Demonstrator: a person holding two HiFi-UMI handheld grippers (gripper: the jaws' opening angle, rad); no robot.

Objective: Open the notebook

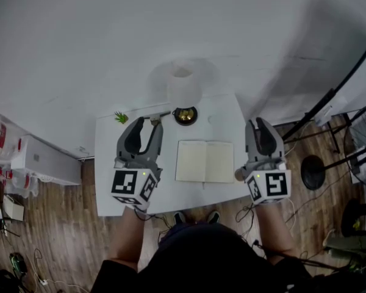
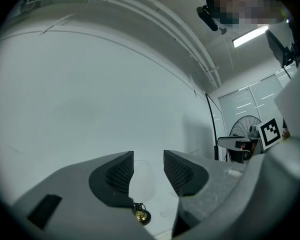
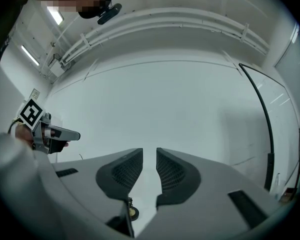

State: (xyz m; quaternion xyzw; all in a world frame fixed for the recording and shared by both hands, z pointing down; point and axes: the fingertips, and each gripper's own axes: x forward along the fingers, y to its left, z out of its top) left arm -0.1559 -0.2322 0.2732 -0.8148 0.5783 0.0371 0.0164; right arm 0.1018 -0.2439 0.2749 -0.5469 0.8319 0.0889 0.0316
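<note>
The notebook lies open flat on the white table, with pale blank pages showing. My left gripper hangs above the table to the left of it, apart from it. Its jaws stand open with nothing between them. My right gripper hovers past the notebook's right side, over the table's right edge. Its jaws keep a narrow gap that holds nothing. Both gripper views look level at the white wall, and the notebook is out of both.
A white lamp and a small brass piece on a black base stand behind the notebook. A little green plant sits at the table's back left corner. A black stand and cables are on the floor at right, white boxes at left.
</note>
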